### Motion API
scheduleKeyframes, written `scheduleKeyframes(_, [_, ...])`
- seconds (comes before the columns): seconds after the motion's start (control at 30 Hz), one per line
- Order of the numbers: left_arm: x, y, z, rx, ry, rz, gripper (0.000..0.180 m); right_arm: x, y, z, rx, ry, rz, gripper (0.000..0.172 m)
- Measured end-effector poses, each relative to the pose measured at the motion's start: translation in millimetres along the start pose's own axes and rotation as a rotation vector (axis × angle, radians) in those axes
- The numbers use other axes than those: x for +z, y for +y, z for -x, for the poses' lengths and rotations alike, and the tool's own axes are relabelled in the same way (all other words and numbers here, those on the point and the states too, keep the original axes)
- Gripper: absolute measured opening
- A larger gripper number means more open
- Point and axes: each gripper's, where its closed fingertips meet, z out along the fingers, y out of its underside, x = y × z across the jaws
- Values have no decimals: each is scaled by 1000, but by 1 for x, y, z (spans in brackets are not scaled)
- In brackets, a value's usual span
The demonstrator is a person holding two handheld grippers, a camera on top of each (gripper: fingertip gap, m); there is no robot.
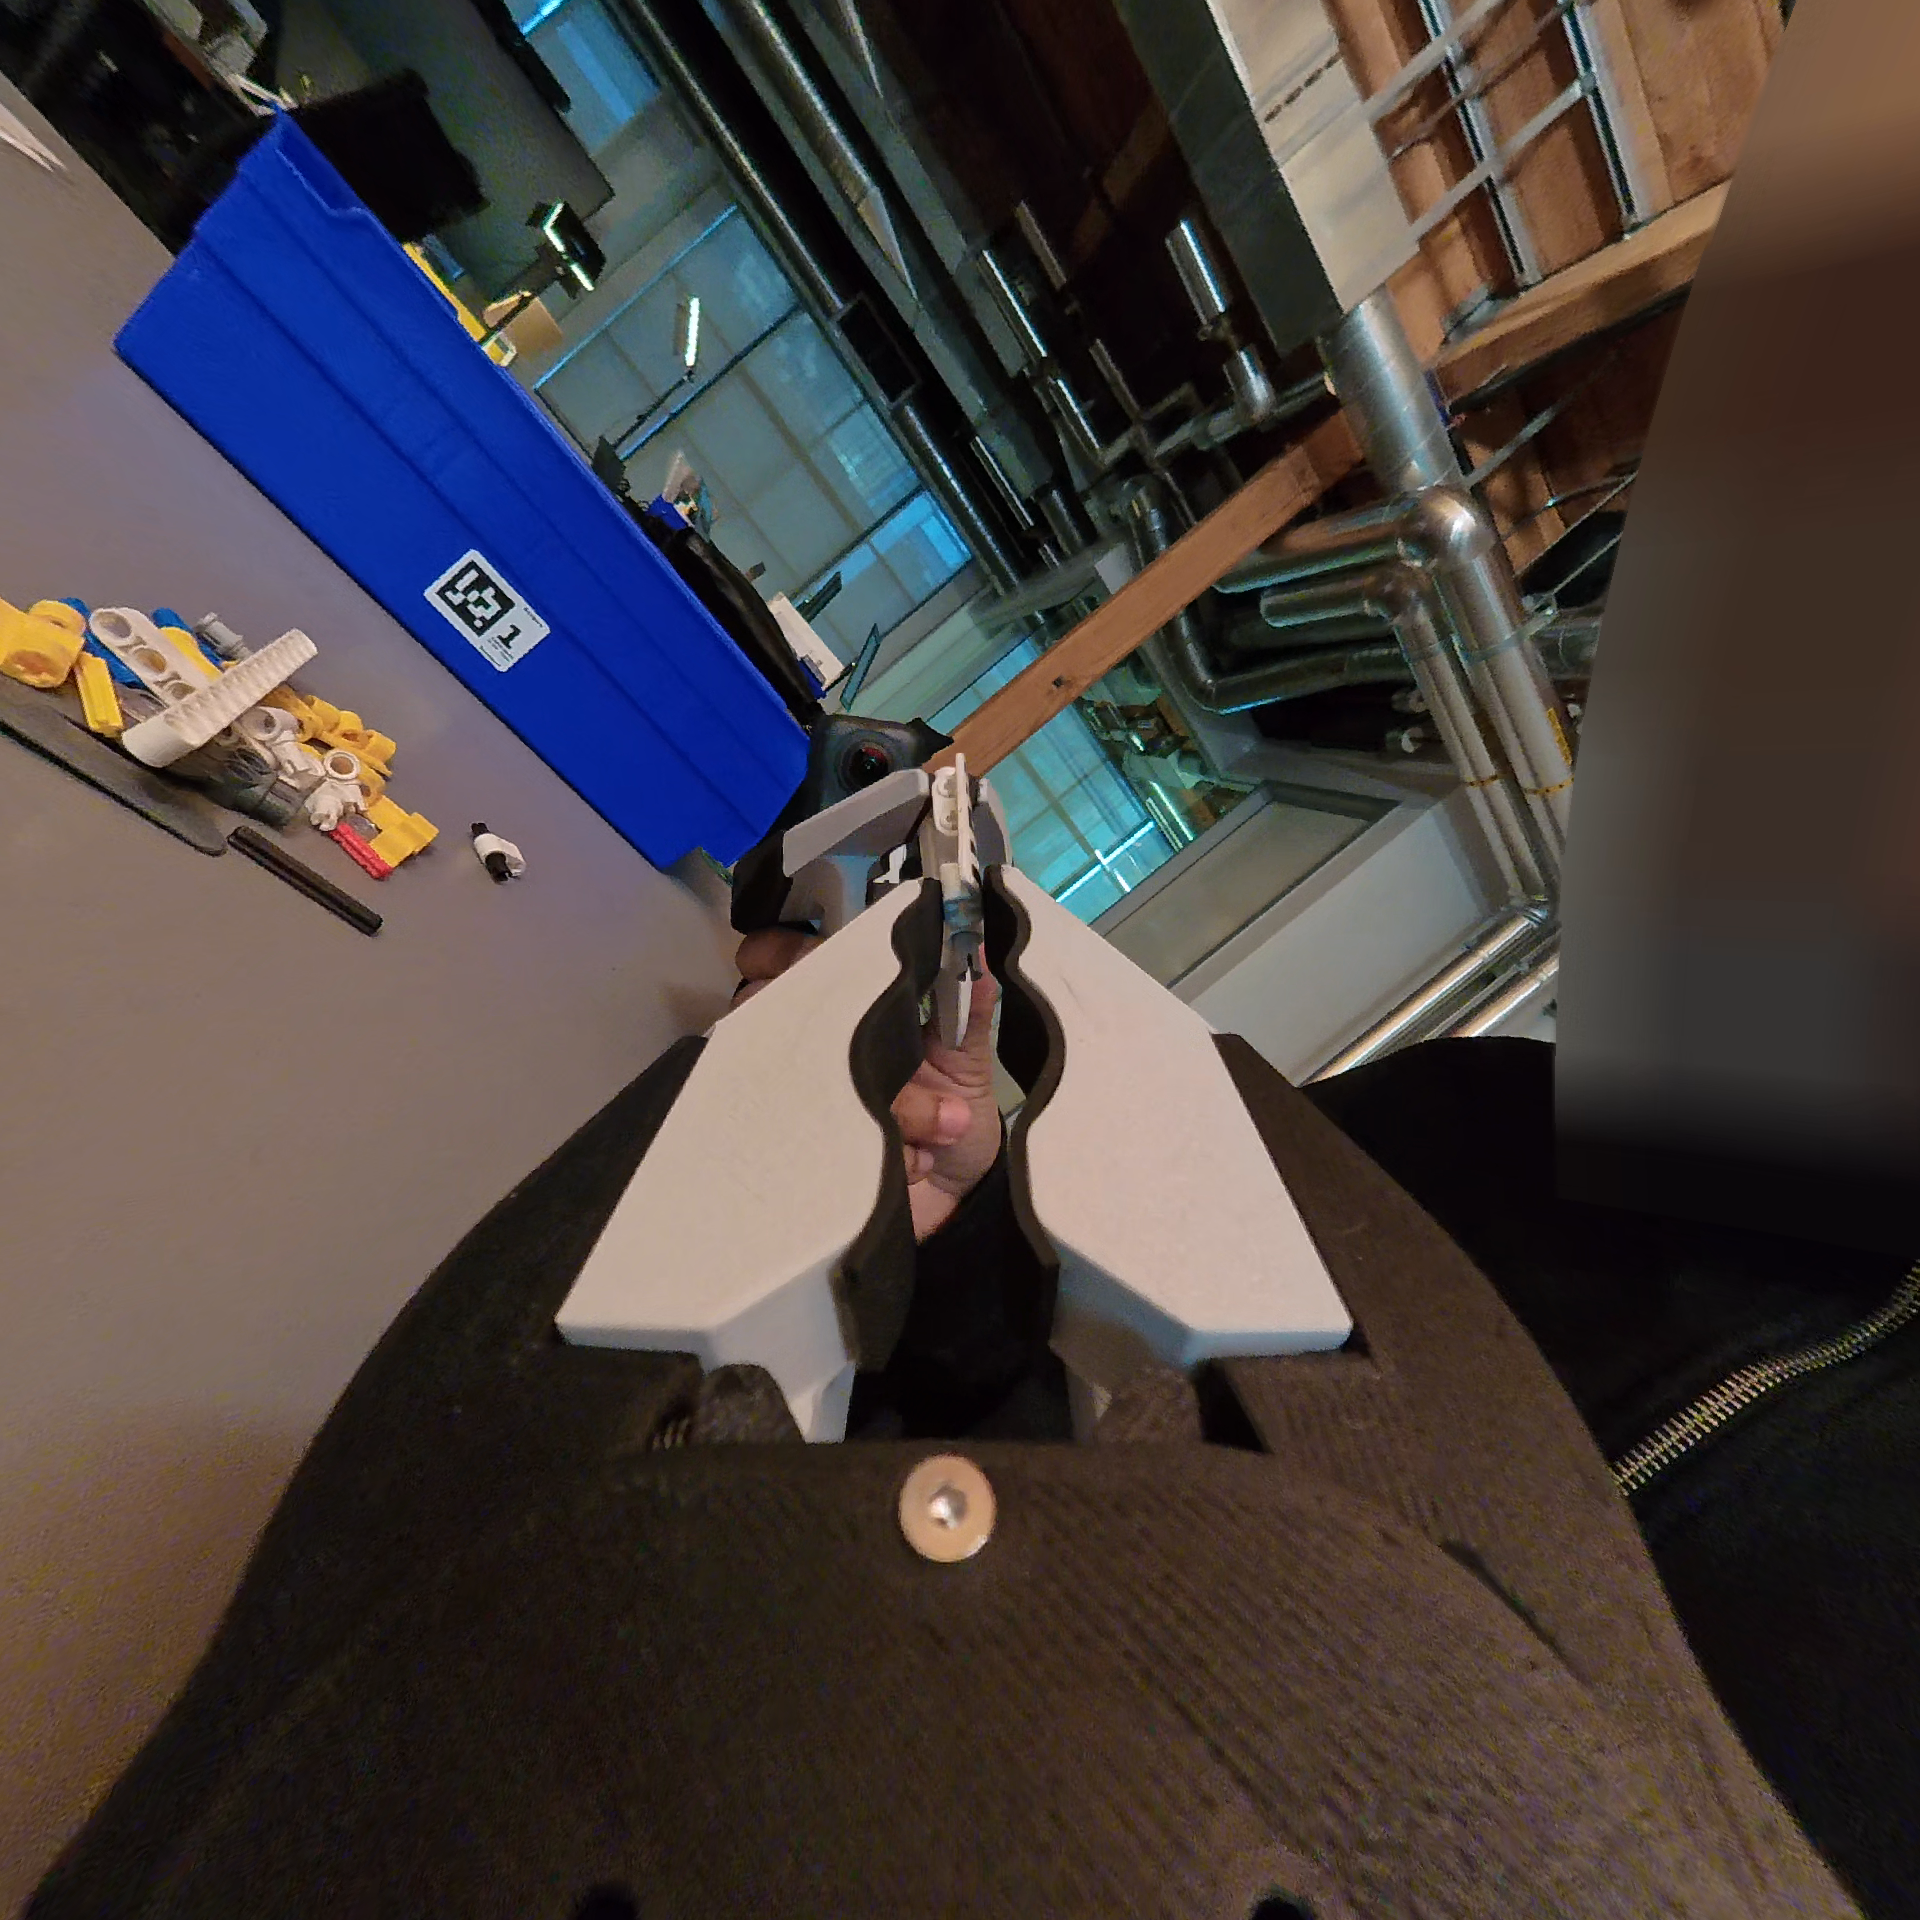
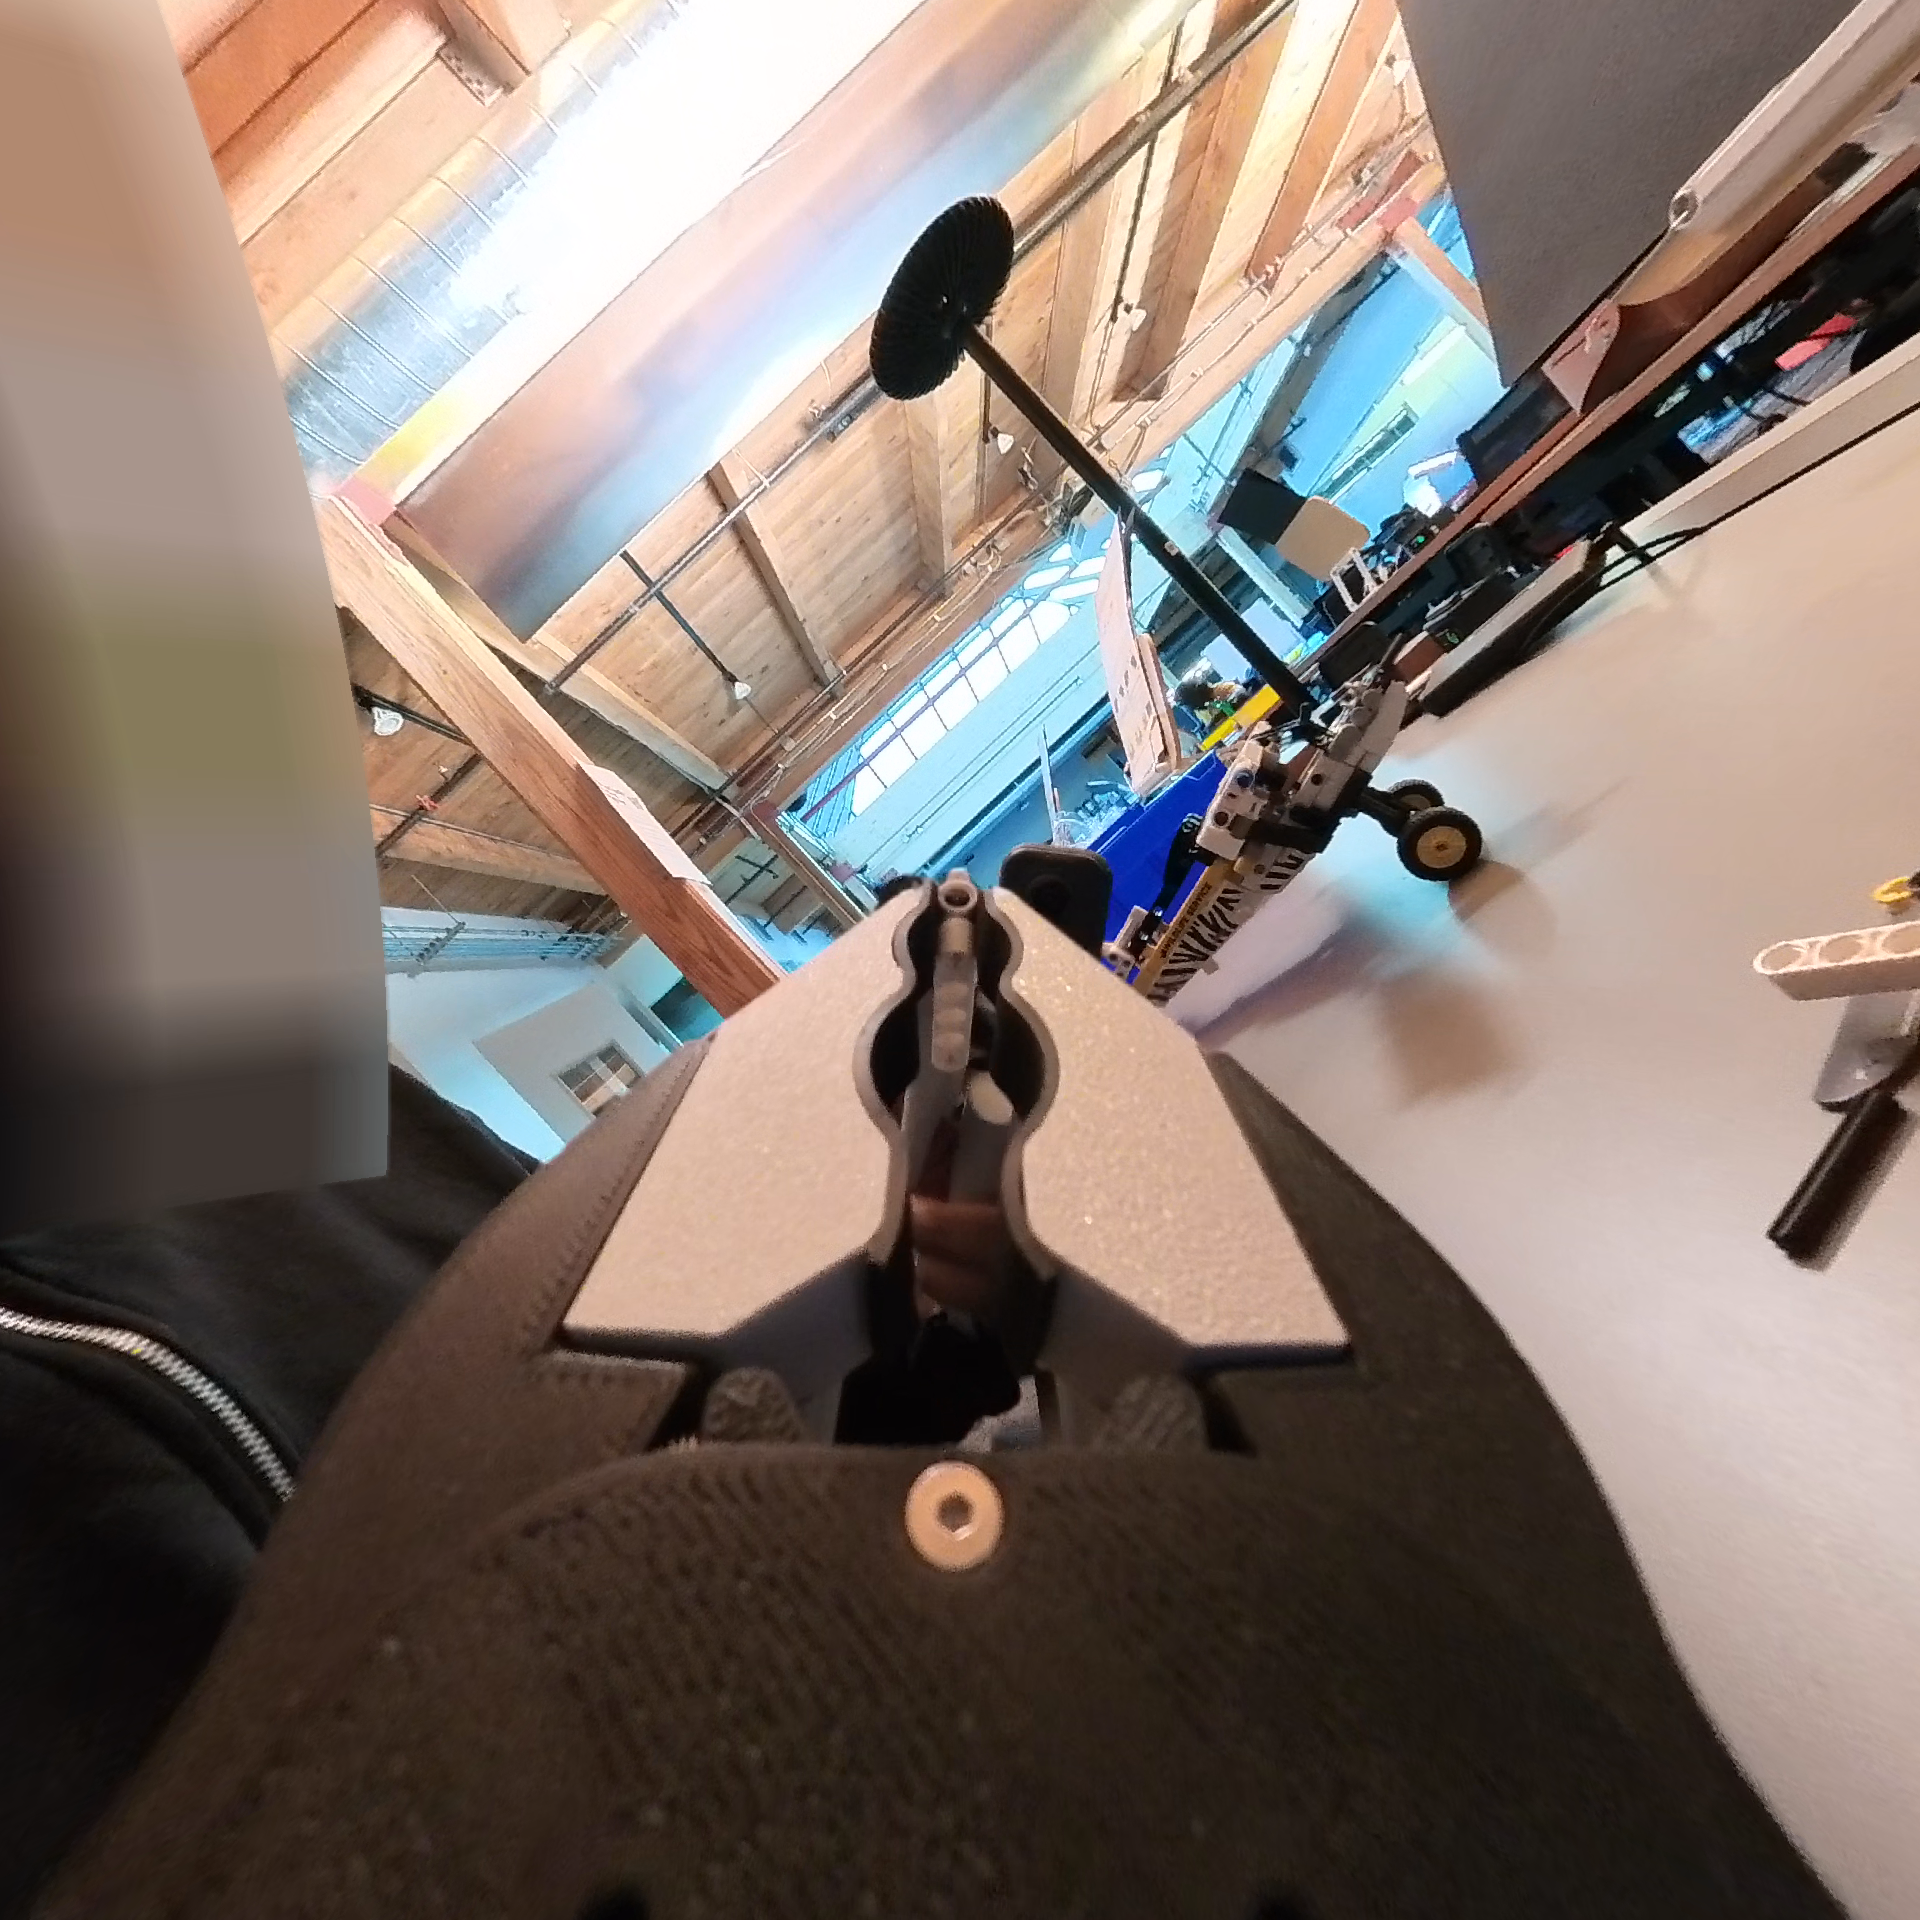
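Two grippers met in mid-air above grey table (image 1: 260,1039), both clamped on same small white-grey toy-brick assembly (image 1: 958,831). Your left gripper (image 1: 961,894) pinched its lower end between black pads; your right gripper (image 2: 958,914) nipped its grey beam from opposite side. Nearby on table: blue bin (image 1: 468,499), pile of yellow and white bricks (image 1: 208,707), black axle (image 1: 307,881), wheeled brick model (image 2: 1340,779).

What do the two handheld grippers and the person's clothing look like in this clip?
Both grippers, left and right, have a black ridged printed body, one silver screw at the centre, and two light grey wedge fingers lined with black wavy pads. The person wears a black zipped jacket.
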Motion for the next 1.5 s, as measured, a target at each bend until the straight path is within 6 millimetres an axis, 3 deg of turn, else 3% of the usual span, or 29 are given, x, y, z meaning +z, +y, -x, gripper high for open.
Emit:
scheduleKeyframes(0.2, [-3,-3,-1,0,6,-30,3,-1,-4,2,15,-34,-14,6])
scheduleKeyframes(0.3, [-5,-8,-1,-20,17,-59,3,-4,-10,0,38,-38,-51,24])
scheduleKeyframes(0.47, [-7,-10,-2,-25,28,-71,3,9,15,-4,-48,36,97,37])
scheduleKeyframes(0.53, [-7,-10,-3,-35,47,-69,3,11,19,-4,-79,48,119,34])
scheduleKeyframes(0.63, [-8,-11,-4,-53,61,-70,4,8,15,0,-58,8,91,16])
scheduleKeyframes(0.9, [-9,-11,-6,-92,97,-63,4,6,11,3,-49,-17,70,4])
scheduleKeyframes(1.5, [-5,-6,-3,-89,72,-29,4,4,6,2,-15,-38,35,8])
